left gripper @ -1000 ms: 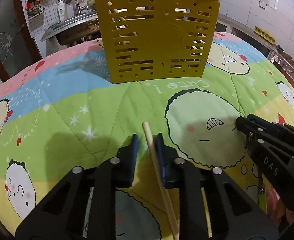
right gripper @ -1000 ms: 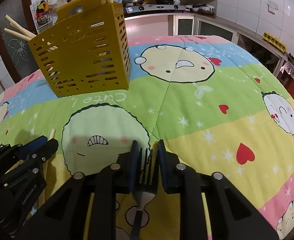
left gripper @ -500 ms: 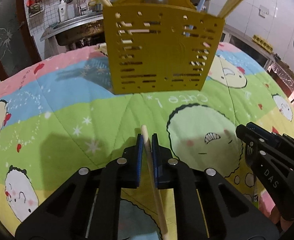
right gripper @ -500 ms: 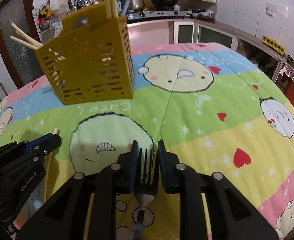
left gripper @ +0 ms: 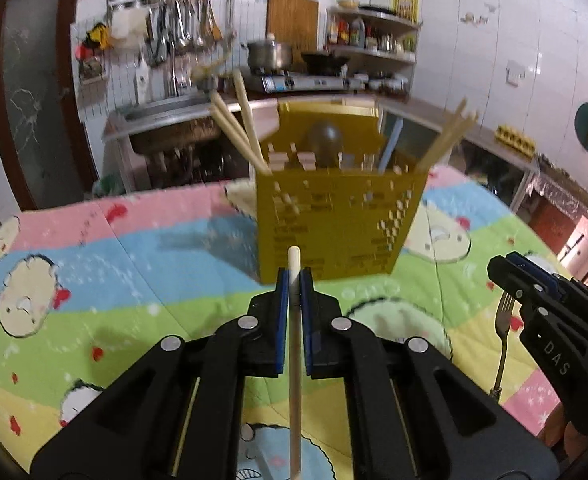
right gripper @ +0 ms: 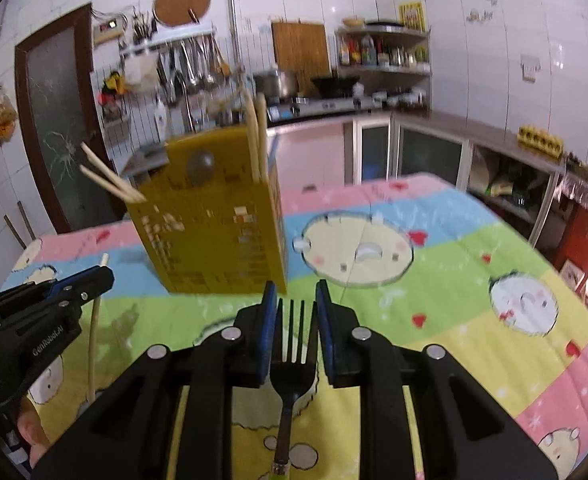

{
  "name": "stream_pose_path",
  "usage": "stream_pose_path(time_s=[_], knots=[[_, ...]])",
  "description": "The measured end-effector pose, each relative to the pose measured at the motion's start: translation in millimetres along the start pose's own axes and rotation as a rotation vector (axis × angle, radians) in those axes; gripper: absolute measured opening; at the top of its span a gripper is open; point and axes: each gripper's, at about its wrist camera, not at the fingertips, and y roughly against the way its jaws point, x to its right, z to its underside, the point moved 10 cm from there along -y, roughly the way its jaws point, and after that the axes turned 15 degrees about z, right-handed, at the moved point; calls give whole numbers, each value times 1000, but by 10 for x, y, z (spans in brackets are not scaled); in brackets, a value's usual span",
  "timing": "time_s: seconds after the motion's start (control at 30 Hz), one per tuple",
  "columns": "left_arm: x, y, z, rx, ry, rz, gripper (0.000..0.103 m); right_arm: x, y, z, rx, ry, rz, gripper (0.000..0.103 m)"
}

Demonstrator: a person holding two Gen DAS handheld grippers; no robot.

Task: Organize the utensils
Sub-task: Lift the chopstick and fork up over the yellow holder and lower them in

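Gripping low in the frame, the left gripper has its blue fingers clamped on a chopstick, the jaws having just closed on it. The stick runs straight up the gap between the pads, its blunt tip poking out just past them, its tail dropping off the bottom edge. Held lengthwise like that, I'd say, so it can slide tip-first into a slot.

Over on the right gripper, the fingers pinch a fork by its head, tines showing between the pads, handle trailing down-frame. Both utensils hang clear of the quilt.

Further up, centre frame, stands the yellow rack on the quilted counter, well apart from both tips. It already carries chopsticks leaning out at upper left and upper right, plus a dark spoon. That's the likely destination, with the stove and shelves blurred far behind.
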Motion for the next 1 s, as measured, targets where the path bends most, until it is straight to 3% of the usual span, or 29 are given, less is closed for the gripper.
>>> stream_pose_path(time_s=[0.3,0.43,1.0], knots=[[-32,381,-331,161,-53,-52,5,-66,367,-320,171,7,5,20],[-44,465,-424,208,-70,-61,5,-72,405,-397,196,-2,-2,20],[-126,443,-592,279,-71,-47,5,-92,365,-542,263,3,-8,20]])
